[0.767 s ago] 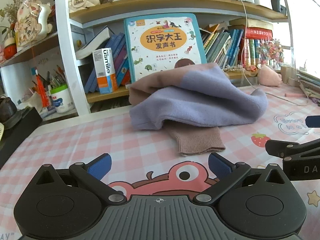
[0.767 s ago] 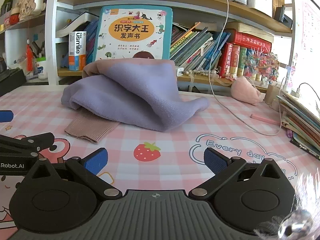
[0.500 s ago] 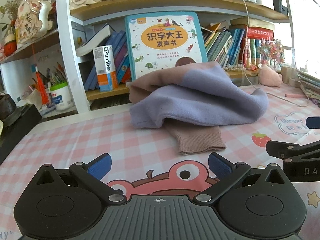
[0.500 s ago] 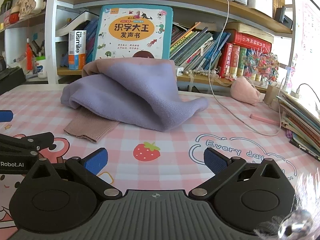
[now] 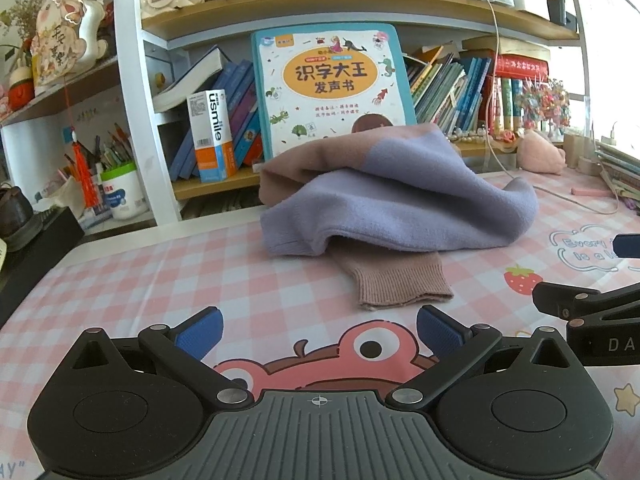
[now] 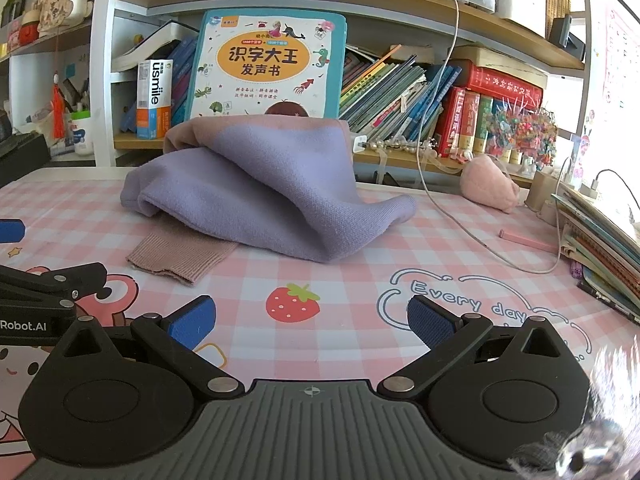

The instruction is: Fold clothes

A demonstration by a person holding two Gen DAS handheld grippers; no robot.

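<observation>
A lilac and dusty-pink knit sweater (image 5: 392, 200) lies in a rumpled heap on the pink checked table mat (image 5: 168, 276), a ribbed pink cuff (image 5: 396, 280) sticking out toward me. My left gripper (image 5: 318, 330) hovers over the mat short of the cuff, jaws wide open and empty. In the right wrist view the same sweater (image 6: 272, 192) and cuff (image 6: 180, 256) sit ahead and left. My right gripper (image 6: 312, 320) is open too, holding nothing, over the strawberry print. Each gripper's side shows at the other view's edge.
A bookshelf stands behind the sweater with a large picture book (image 5: 332, 88) leaning on it and a white box (image 5: 212, 136). A pink plush (image 6: 488, 188), a white cable (image 6: 460, 208), a pink pen (image 6: 528, 242) and stacked books (image 6: 600, 236) crowd the right side.
The left wrist view has drifted a little to the right, the sweater sitting slightly lower in frame. The right view is nearly the same. Both grippers stay open.
</observation>
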